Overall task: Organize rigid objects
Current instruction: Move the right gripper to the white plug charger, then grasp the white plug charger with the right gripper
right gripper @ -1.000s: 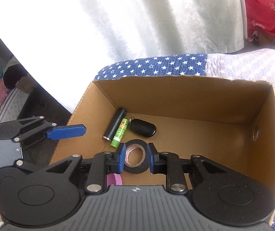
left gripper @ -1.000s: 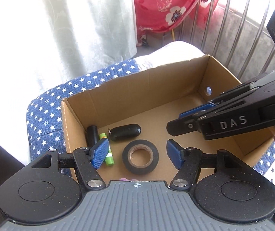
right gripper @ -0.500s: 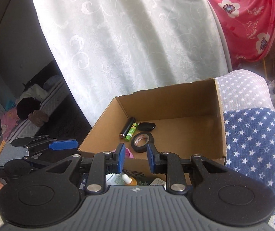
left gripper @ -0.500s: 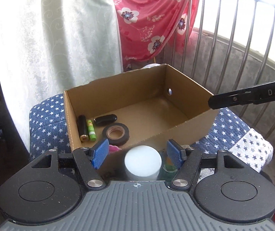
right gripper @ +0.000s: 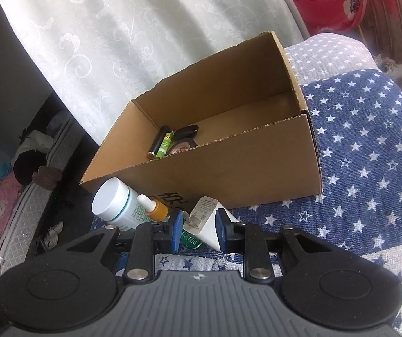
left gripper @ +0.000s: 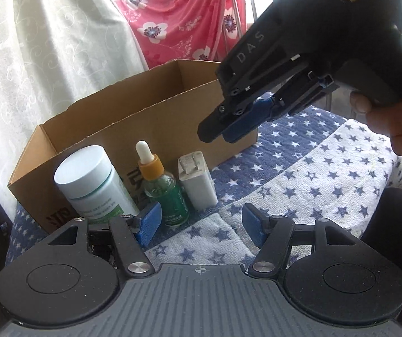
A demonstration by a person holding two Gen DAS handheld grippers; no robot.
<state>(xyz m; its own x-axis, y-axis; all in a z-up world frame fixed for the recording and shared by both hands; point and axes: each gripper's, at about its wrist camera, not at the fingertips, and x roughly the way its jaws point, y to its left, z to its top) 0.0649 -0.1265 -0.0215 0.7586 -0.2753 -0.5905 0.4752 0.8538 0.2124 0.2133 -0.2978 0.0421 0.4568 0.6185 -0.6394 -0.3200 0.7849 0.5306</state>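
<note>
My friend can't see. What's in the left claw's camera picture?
Three things stand before a brown cardboard box: a white-lidded plastic jar, a green dropper bottle and a white charger block. The empty left claw faces them.

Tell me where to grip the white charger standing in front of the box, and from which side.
Grip the charger across its two flat broad faces, about mid-body, below the folded prongs on top. It stands upright on the cloth, so come from above and the front. The dropper bottle stands close on one side; the other side is open, so probably bias the hand-held gripper that way.
</note>
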